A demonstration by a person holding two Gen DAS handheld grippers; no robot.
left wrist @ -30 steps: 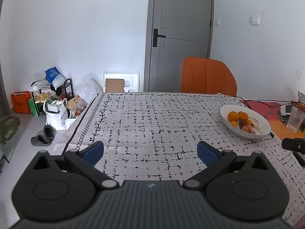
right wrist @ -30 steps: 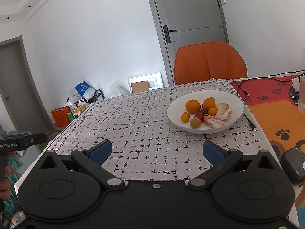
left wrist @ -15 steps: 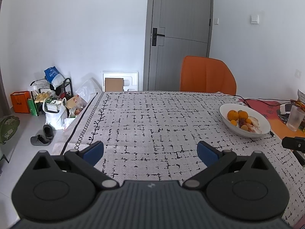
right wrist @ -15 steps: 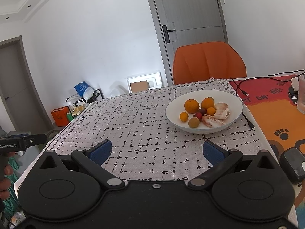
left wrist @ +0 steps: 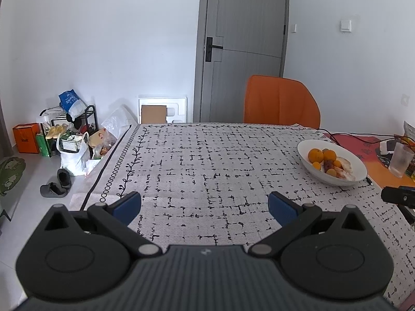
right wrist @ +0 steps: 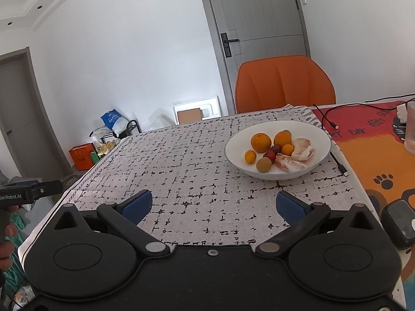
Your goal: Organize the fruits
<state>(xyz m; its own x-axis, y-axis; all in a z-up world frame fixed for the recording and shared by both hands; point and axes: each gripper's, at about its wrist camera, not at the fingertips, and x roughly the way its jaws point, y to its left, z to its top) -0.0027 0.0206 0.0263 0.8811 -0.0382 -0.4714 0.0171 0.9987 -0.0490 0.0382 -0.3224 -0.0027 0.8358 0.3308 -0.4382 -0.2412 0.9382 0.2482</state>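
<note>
A white bowl (right wrist: 316, 134) of fruit stands on the patterned tablecloth (right wrist: 197, 160). It holds two oranges (right wrist: 260, 142), smaller orange fruits, a dark red fruit (right wrist: 271, 155), a brownish round fruit (right wrist: 264, 164) and peeled pomelo pieces (right wrist: 302, 151). My right gripper (right wrist: 212, 206) is open and empty over the cloth, short of the bowl. My left gripper (left wrist: 205, 208) is open and empty over the cloth's near edge; in its view the bowl (left wrist: 355, 160) lies far right.
An orange chair (right wrist: 284, 83) stands behind the table. An orange mat (right wrist: 376, 150) with a cable (right wrist: 329, 119), a clear cup (left wrist: 400, 159) and a dark device (right wrist: 398, 223) lie right of the bowl. Bags and shoes (left wrist: 55, 185) clutter the floor at the left.
Both views have shifted slightly; the bowl sits a little higher and further left in the right wrist view. Both grippers stay open and empty.
</note>
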